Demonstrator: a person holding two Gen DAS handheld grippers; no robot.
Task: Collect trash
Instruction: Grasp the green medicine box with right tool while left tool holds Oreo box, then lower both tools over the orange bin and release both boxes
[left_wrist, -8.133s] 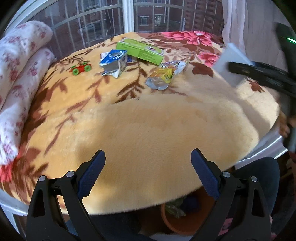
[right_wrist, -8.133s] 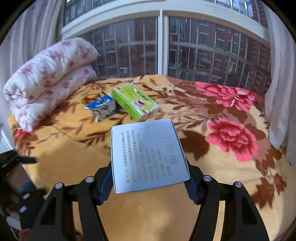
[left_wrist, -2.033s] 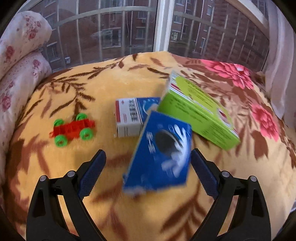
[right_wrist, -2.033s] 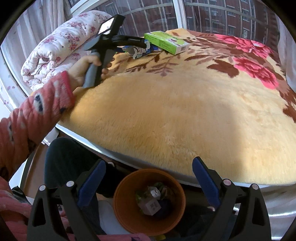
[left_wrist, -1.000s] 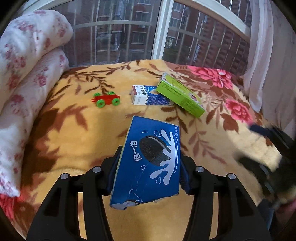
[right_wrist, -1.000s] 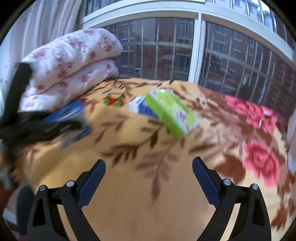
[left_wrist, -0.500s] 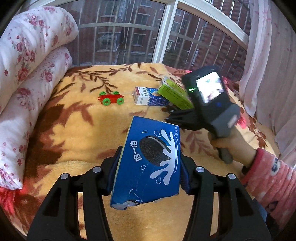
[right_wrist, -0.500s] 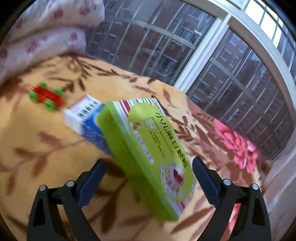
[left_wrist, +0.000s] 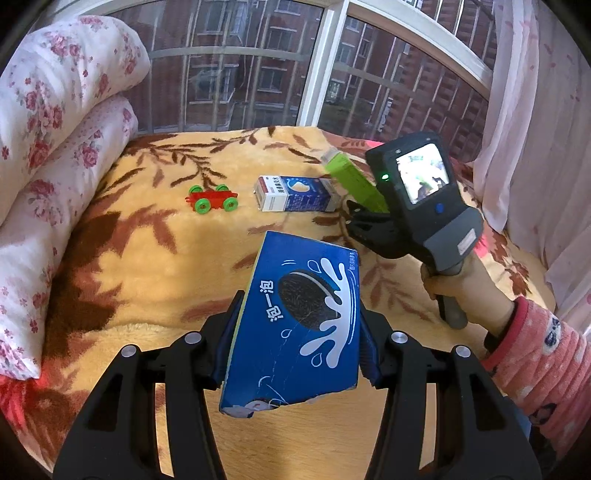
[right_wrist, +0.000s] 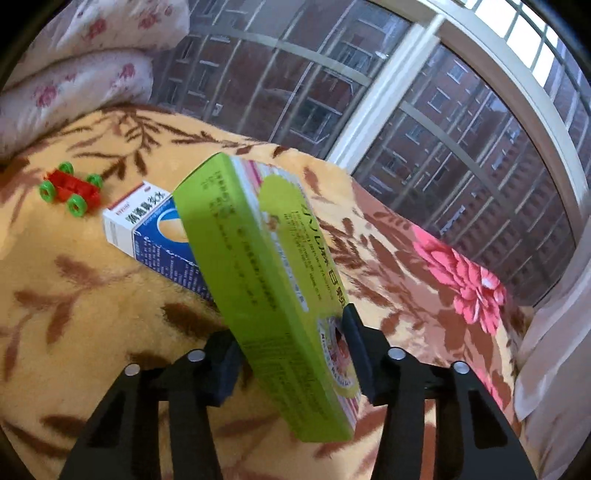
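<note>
Both grippers held boxes over the blanket.
Left gripper (left_wrist: 295, 341) jaws clamped a blue cookie box (left_wrist: 299, 321) at frame centre; right gripper (right_wrist: 291, 354) jaws gripped a tilted green box (right_wrist: 266, 273).

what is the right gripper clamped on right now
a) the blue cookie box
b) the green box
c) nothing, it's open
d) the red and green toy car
b: in the right wrist view the right gripper has both fingers pressed on the sides of the green box, tilted above the blanket; the blue cookie box is in the left gripper, and the toy car lies on the blanket.
</note>
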